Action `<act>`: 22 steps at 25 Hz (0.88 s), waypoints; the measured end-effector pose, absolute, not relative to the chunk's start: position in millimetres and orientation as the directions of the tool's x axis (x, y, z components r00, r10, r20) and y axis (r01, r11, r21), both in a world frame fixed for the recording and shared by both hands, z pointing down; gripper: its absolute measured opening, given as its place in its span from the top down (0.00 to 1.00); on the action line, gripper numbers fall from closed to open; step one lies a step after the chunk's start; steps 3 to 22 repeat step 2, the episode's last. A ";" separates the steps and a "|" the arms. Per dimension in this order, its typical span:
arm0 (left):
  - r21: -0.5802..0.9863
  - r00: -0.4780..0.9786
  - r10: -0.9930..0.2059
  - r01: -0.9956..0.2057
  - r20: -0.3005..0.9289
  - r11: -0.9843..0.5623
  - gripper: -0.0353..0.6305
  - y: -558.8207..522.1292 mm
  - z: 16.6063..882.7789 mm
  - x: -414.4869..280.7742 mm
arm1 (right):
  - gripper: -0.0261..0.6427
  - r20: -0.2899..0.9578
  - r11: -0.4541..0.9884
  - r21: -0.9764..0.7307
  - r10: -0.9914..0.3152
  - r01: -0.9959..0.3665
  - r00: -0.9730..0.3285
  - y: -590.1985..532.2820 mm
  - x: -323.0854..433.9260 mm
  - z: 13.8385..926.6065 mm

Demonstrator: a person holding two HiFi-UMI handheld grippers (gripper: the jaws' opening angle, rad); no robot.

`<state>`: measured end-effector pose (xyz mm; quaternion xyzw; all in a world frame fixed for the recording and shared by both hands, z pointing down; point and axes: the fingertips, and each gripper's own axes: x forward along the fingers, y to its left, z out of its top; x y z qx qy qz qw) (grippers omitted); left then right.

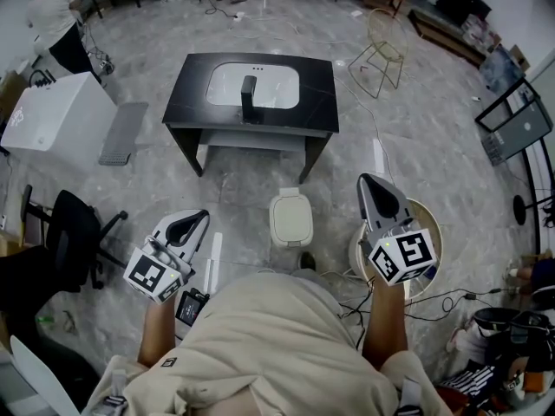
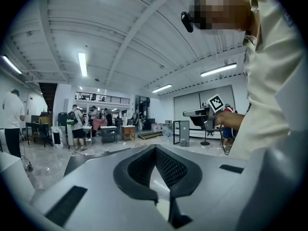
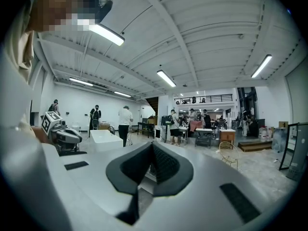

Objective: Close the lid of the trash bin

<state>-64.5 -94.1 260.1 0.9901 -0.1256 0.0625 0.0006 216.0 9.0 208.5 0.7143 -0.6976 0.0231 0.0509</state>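
Note:
A small cream trash bin (image 1: 290, 217) stands on the floor just ahead of the person, its lid lying flat down on top. My left gripper (image 1: 199, 218) hangs to the bin's left and my right gripper (image 1: 365, 180) to its right, both held about level, apart from the bin and above it. Each has its jaws shut with nothing between them. The left gripper view shows the left gripper (image 2: 155, 147) with its pads meeting at the tip and my right gripper (image 2: 199, 113) across the room. In the right gripper view the right gripper (image 3: 152, 143) looks the same. The bin is in neither gripper view.
A black table (image 1: 191, 81) with a white inset top stands beyond the bin. A black office chair (image 1: 74, 232) and a white box (image 1: 52, 111) are at the left. A round white stool (image 1: 429, 224) and floor cables (image 1: 451, 302) lie at the right. People stand far off.

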 end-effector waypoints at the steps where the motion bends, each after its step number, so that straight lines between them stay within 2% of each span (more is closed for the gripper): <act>1: -0.012 0.961 -0.246 -0.247 0.124 -0.969 0.92 -94.0 261.0 -64.6 | 0.93 0.104 -0.020 0.041 -0.994 -0.999 0.024 8.4 215.3 208.9; 22: -0.010 0.962 -0.244 -0.245 0.125 -0.970 0.92 -94.1 261.9 -64.6 | 0.93 0.105 -0.018 0.041 -0.994 -0.999 0.022 7.7 214.6 209.2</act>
